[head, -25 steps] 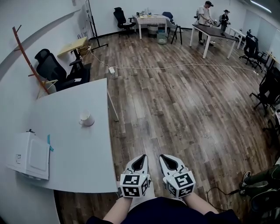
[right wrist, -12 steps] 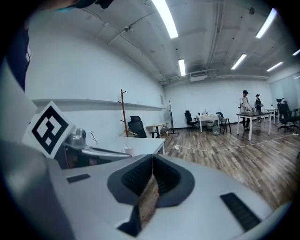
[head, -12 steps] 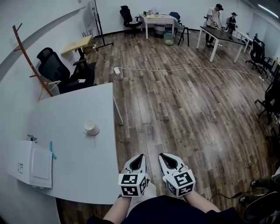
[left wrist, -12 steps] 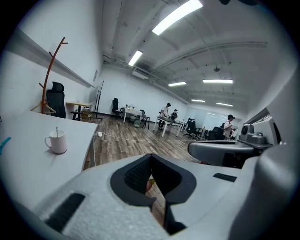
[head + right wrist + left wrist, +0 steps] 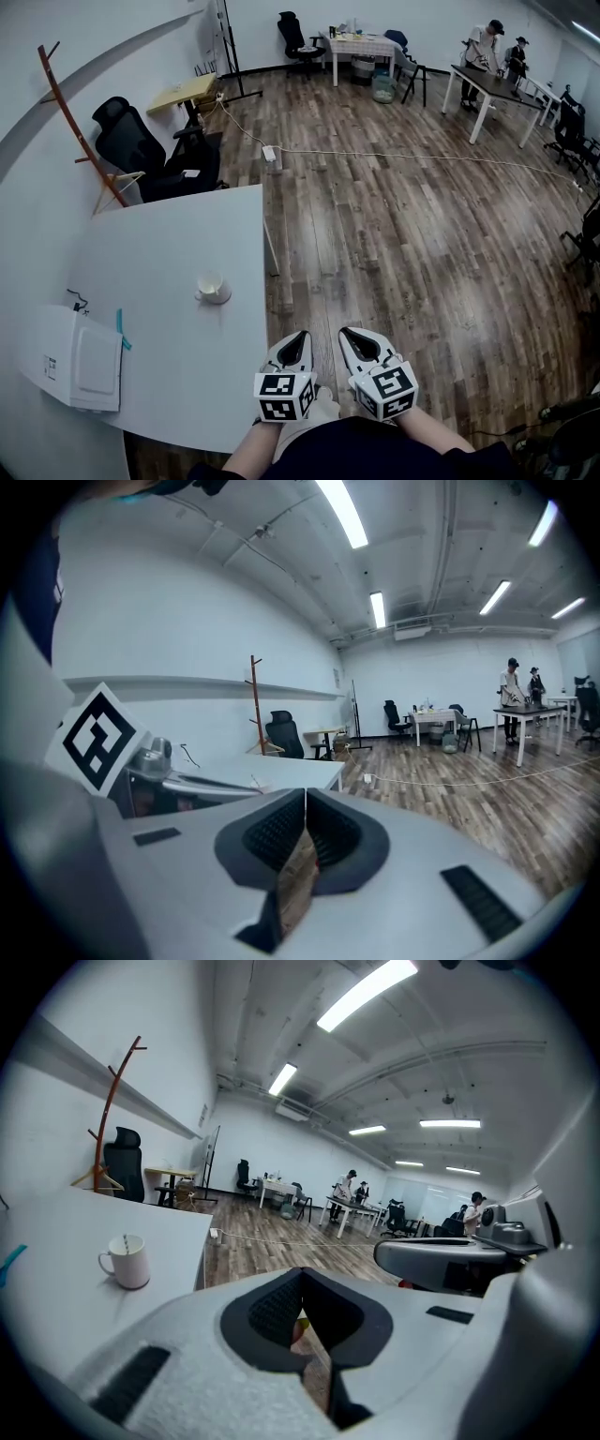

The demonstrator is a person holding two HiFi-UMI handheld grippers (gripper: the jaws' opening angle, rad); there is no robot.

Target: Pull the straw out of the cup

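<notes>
On the counter point(image 5: 169, 234), head view: white mug point(image 5: 214, 289) near the right edge, well apart from left claw point(image 5: 299, 339) and right claw point(image 5: 350, 336), both over the wooden floor point(image 5: 412, 234).
Left gripper view: left claw clenched, empty; straw point(image 5: 125, 1242) stands inside the mug.
Right gripper view: right claw clenched on nothing.

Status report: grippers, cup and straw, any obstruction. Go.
Left gripper and right gripper shut, empty, held low beside the table. Straw in cup, untouched. Nothing between grippers and cup.
</notes>
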